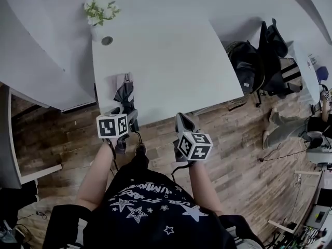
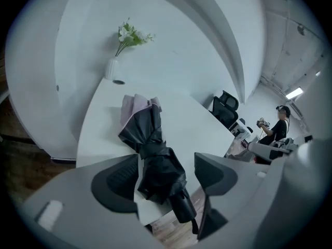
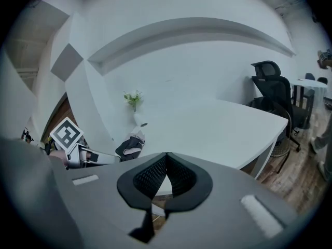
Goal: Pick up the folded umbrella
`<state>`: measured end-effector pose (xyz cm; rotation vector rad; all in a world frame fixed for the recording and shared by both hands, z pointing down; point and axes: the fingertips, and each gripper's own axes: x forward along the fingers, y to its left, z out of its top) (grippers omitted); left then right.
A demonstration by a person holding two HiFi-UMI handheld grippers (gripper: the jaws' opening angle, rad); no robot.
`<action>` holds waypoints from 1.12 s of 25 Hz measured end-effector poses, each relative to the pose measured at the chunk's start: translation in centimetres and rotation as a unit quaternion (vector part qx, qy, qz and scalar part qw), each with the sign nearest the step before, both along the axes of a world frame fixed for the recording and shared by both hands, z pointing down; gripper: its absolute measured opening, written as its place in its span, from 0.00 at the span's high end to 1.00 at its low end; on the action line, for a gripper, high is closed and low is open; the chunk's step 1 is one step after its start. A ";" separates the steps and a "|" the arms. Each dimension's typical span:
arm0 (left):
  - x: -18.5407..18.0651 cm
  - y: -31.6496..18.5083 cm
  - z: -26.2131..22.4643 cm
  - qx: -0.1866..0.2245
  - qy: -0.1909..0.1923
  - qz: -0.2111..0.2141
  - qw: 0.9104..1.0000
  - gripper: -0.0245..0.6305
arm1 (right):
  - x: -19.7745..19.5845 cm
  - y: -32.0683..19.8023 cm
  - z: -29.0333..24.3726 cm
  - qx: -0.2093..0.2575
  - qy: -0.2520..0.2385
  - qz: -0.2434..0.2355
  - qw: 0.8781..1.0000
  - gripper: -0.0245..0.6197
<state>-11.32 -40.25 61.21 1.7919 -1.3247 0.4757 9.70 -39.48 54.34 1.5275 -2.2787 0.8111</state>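
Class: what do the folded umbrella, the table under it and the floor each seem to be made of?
Folded umbrella: black, faintly glossy fabric, probably nylon or polyester, given its soft creases.
Table: smooth matte white top, perhaps laminate or painted board.
Floor: brown grained planks, wood or wood-look laminate.

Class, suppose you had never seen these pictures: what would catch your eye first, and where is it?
The black folded umbrella lies on the white table near its front left edge, framed by the left gripper, whose jaws stand wide apart around it without pressing. The right gripper, jaws shut and empty, hangs by the table's front edge. A vase of flowers stands at the far left corner.
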 end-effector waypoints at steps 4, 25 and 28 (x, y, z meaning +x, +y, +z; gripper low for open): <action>-0.2 -1.5 1.2 -0.022 0.008 -0.010 1.000 0.43 | 0.0 -1.2 0.4 -0.005 0.002 0.007 1.000 0.94; -0.3 -3.4 4.6 -0.070 -0.056 -0.020 0.996 0.52 | 0.5 -4.1 0.3 -0.007 0.000 0.022 1.000 0.94; -0.2 -3.4 4.5 -0.066 -0.053 -0.022 0.996 0.54 | 0.5 -3.9 0.3 -0.007 -0.003 0.021 1.000 0.94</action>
